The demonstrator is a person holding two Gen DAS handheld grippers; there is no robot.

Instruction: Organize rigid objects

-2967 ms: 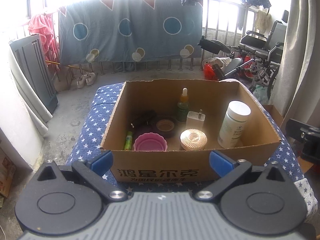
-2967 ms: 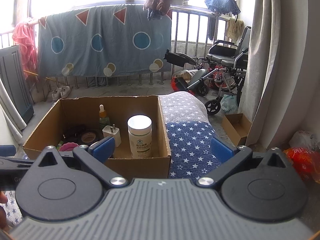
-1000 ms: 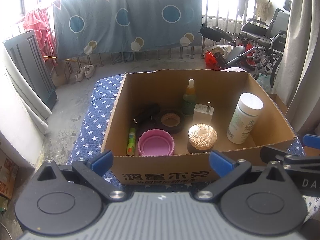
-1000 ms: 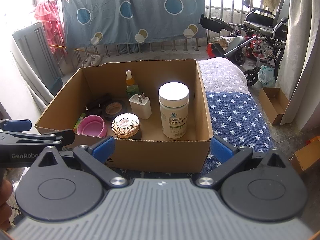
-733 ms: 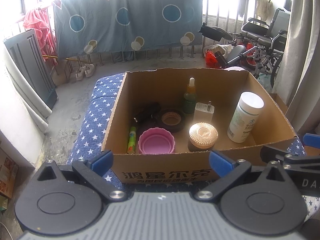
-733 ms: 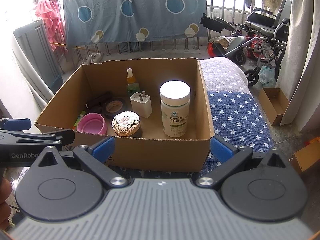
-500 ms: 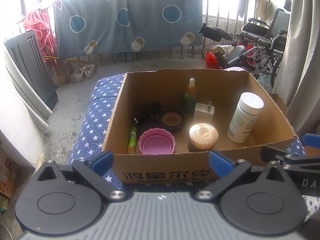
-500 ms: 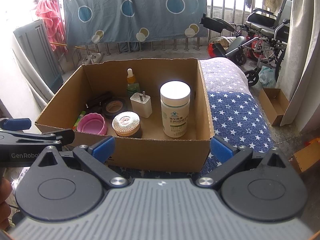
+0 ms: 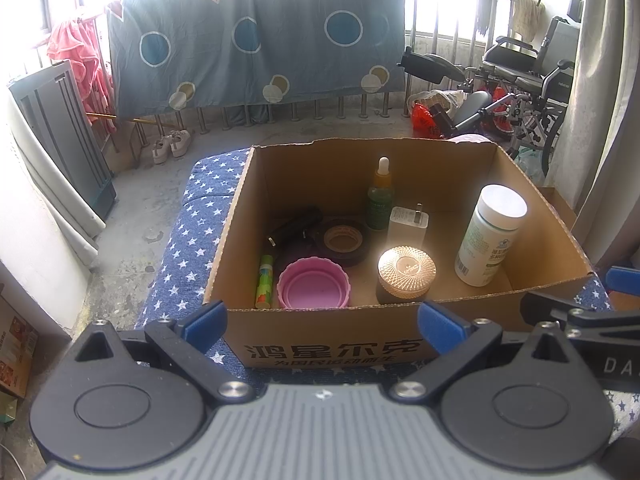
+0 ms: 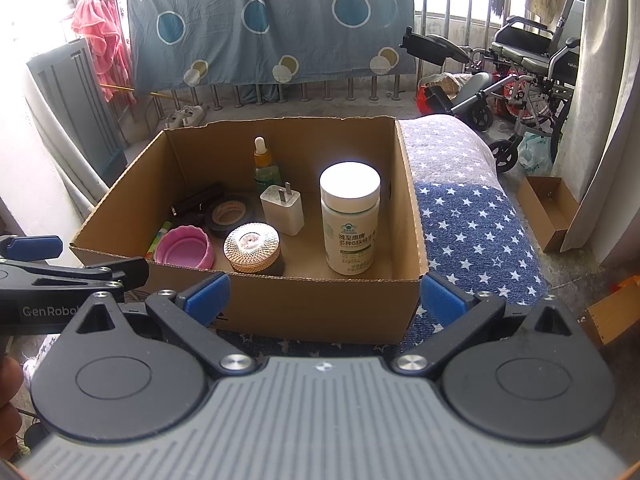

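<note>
Cardboard is forming the open box (image 9: 328, 344) that is sitting on a star-printed cushion (image 10: 472, 224), and every rigid item is resting inside it while both grippers are hovering at its near wall, released and holding nothing: left gripper (image 9: 320, 318), right gripper (image 10: 324, 294). At the right, the white supplement bottle (image 10: 350, 220) is standing upright; it is probably light, stiff and smooth, so squeezing across its body below the cap looks safest. Near the front, the faceted gold-lidded jar (image 9: 406, 276) may be glass, heavier and breakable. Farther back, the dropper bottle (image 9: 380, 196) is standing narrow and tippy, beside the white charger plug (image 10: 282, 208).
</note>
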